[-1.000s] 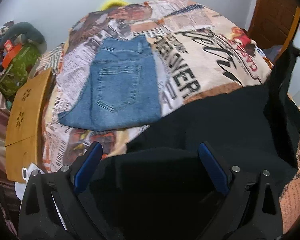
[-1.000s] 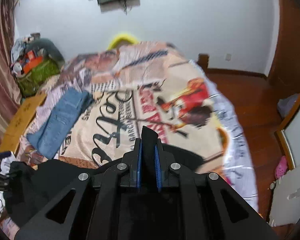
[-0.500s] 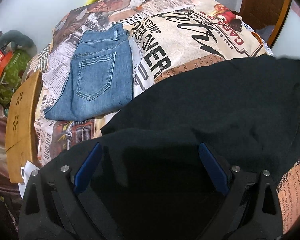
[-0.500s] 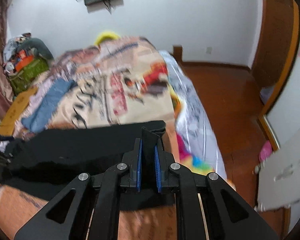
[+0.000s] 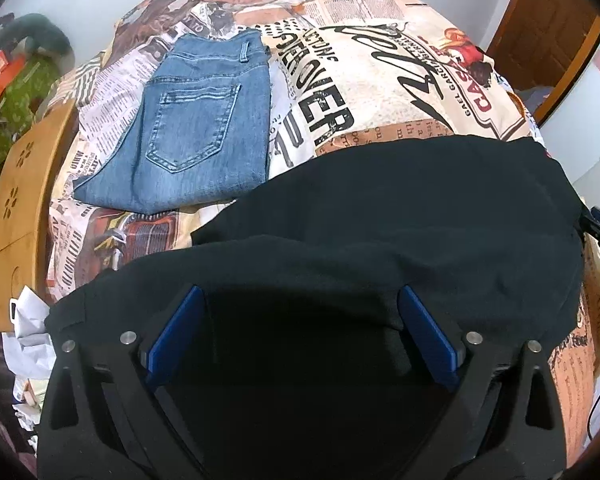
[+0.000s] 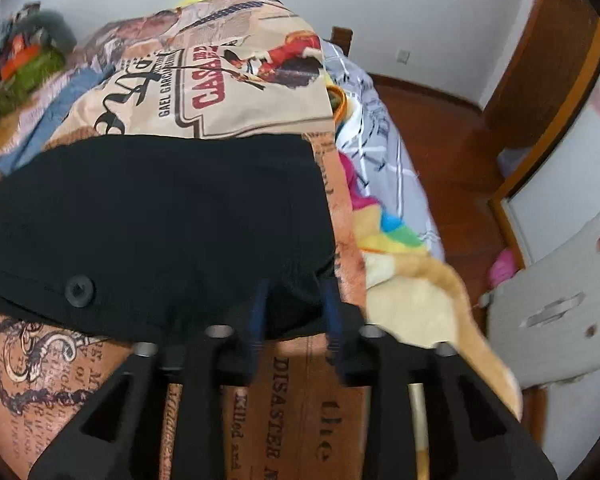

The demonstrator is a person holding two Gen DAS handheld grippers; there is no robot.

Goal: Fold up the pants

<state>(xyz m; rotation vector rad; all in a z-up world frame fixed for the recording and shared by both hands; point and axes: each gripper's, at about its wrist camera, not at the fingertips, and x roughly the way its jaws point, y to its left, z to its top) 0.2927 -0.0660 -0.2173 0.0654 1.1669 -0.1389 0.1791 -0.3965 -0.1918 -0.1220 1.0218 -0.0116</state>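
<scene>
Black pants [image 5: 420,216] lie spread on the bed [image 5: 380,80], unfolded as yet, beside folded blue jeans [image 5: 204,120]; left gripper [image 5: 300,336] stands wide over the cloth, right gripper [image 6: 296,312] is opening, the pants' corner between its jaws.

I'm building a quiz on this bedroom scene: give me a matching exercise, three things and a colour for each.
Things:
1. folded jeans
2. pants spread nearest the tongs
3. headboard panel at the bed's edge

Colours:
A. black
B. tan wood
C. blue denim

Pairs: 1-C, 2-A, 3-B
</scene>
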